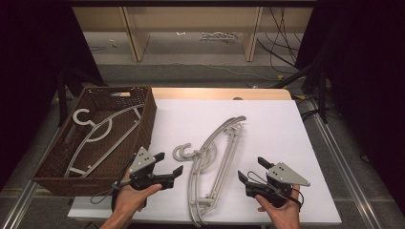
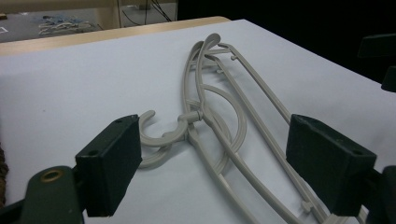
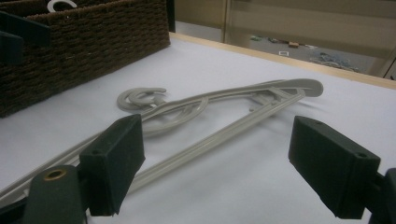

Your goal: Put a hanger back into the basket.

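Matt plastic hangers point(image 1: 213, 164), rough wicker basket point(image 1: 52, 164)

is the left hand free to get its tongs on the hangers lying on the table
Probably yes: the left tongs are open beside the stacked hangers, with bare table between them and the basket off to the other side.
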`<state>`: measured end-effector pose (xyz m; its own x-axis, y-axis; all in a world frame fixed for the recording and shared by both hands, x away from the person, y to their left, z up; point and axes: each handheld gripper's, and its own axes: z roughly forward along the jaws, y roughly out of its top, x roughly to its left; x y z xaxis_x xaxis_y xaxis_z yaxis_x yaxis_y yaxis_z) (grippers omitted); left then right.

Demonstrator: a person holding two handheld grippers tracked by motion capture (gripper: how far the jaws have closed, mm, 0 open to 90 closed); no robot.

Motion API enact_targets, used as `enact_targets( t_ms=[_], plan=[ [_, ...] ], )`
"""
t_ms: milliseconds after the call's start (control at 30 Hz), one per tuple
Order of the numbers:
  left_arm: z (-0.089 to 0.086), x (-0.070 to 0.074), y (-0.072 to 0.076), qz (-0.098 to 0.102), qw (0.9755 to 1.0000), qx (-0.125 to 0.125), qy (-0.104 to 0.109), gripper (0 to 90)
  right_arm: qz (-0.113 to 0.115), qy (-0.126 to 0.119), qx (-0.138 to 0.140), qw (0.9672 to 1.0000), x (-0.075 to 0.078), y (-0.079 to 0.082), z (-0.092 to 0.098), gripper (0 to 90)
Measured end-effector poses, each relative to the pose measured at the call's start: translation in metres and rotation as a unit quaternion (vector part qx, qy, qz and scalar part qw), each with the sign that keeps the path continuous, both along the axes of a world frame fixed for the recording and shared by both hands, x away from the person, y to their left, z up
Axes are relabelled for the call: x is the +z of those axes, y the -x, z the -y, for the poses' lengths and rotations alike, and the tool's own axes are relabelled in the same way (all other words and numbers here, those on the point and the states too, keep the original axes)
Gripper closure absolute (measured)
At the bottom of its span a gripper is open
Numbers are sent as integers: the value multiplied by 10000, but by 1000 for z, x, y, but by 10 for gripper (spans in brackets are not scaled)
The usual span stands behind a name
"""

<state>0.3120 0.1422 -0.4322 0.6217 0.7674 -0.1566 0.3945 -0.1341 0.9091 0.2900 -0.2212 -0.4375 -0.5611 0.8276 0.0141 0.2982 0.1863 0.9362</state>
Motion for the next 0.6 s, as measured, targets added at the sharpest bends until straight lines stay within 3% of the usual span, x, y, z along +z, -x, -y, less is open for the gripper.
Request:
enact_targets(
  t_ms=[100, 367, 400, 433, 467, 500, 567, 600],
  plan=[
    [1, -4, 2, 40, 10000, -67, -37, 179, -5, 0, 9, 10000, 0, 0, -1, 192],
    [4, -10, 2, -224, 9997, -75, -46, 164, 0, 23, 17, 10000, 0, -1, -2, 193],
    [7, -10, 1, -330, 9994, -50, -10, 164, 5, -50, 67, 10000, 0, -2, -2, 193],
    [8, -10, 0, -402, 9992, -74, -40, 164, -48, 75, 32, 10000, 1, -1, -1, 193],
    [11, -11, -1, -441, 9989, -123, -26, 166, -13, -33, 65, 10000, 0, -2, -2, 193],
    [13, -11, -1, -480, 9986, -185, -76, 183, 130, 21, 70, 9999, -1, -4, -1, 192],
    [18, -10, -1, -415, 9989, -190, -142, 214, 139, 26, 75, 9999, -1, -4, -1, 193],
    [21, -9, -1, -410, 9988, -195, -207, 212, 7, 21, 32, 10000, 0, -2, -1, 193]
  ],
)
